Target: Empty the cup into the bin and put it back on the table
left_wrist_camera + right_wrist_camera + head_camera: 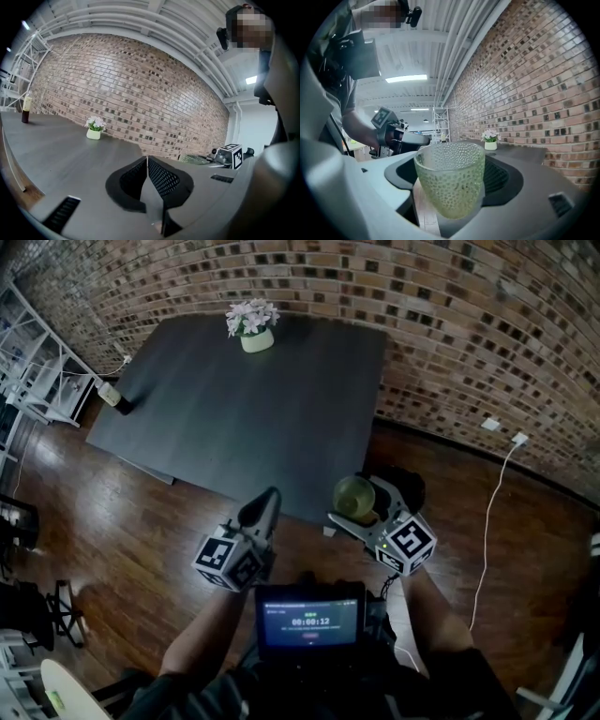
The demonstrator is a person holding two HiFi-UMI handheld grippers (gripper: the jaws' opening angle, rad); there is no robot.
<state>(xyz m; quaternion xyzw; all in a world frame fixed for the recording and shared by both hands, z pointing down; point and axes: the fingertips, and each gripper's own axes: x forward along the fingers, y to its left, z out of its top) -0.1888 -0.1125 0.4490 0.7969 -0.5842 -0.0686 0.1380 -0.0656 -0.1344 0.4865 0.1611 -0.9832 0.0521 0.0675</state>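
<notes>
A green, bumpy glass cup stands upright between the jaws of my right gripper, which is shut on it. In the head view the cup hangs over the wooden floor just off the near right corner of the dark table. I cannot tell whether anything is inside it. My left gripper is to the left of the cup at the table's near edge, its mesh pads pressed together with nothing between them. No bin is clearly in view.
A white pot of flowers stands at the table's far edge and a small bottle at its left corner. A dark object sits on the floor under my right gripper. A white cable runs along the floor at right. Metal shelving stands at left.
</notes>
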